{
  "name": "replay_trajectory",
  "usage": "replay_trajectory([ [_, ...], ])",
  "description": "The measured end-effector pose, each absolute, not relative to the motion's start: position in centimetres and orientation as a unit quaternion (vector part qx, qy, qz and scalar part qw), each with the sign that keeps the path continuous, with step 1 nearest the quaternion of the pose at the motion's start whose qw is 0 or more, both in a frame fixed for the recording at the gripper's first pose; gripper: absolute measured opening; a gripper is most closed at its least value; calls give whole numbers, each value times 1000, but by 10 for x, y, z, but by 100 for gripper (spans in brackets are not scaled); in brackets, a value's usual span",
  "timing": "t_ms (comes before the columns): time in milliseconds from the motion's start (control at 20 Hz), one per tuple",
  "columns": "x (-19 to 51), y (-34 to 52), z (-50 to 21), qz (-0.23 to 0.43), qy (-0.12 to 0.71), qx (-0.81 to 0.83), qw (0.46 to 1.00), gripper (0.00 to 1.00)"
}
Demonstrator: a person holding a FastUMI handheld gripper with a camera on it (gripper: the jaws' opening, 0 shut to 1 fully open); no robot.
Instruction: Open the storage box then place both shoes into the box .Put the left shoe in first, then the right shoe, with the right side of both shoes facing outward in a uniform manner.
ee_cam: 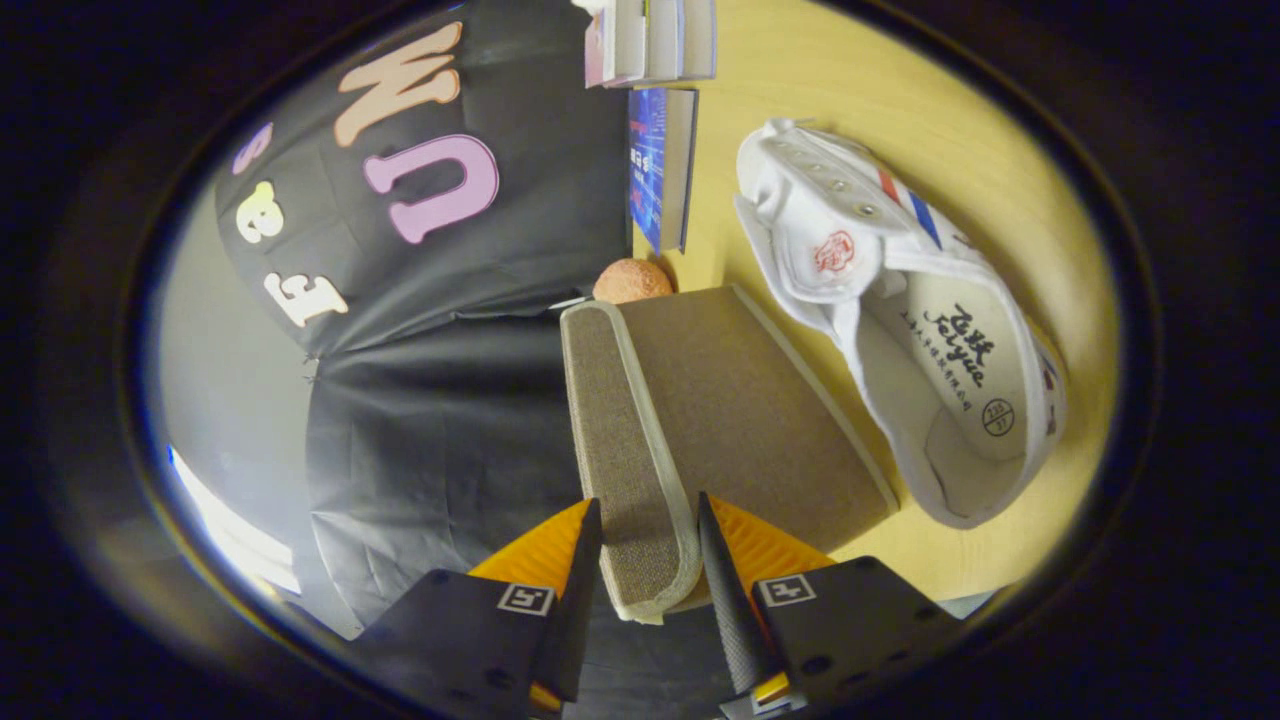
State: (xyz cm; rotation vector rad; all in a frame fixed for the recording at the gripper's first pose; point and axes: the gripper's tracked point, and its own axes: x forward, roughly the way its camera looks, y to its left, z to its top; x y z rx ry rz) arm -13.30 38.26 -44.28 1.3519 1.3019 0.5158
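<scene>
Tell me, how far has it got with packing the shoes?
Early days. The gripper has its fingers closed on the storage box lid's edge, so opening is in hand. The white shoe lies on the table beside the box; shoe placing remains.

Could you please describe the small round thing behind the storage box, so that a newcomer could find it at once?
Start at the wooden table and the fabric storage box, whose edge the gripper jaws straddle. Just beyond the box's far corner sits the ball, near a blue book: rough, orange-pink, the only round object.
</scene>
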Motion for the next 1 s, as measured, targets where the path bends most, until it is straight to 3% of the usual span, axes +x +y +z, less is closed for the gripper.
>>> replay_trajectory([
  [350,-121,377,-444,206,544,575,576,2],
  [1000,-114,409,-336,311,489,515,632,2],
])
